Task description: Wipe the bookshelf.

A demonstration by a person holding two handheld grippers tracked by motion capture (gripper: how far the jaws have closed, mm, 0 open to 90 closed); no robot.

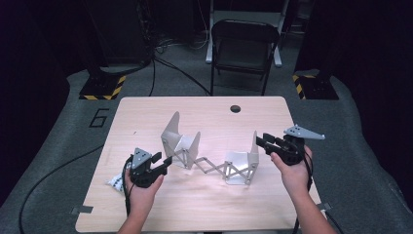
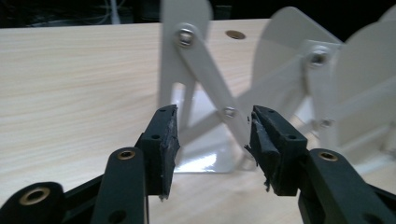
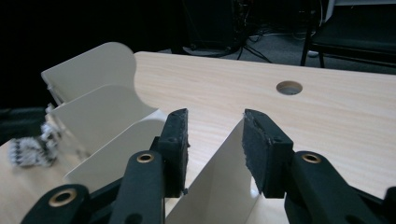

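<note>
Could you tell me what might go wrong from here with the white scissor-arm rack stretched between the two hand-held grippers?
1. Both grippers are open: the right hand-held gripper straddles an end panel without pressing, so a pull could slip off.
2. The left hand-held gripper sits by the lattice arms; closing here could catch a pivot.
3. A sweep could knock the patterned bundle off the table edge.
</note>
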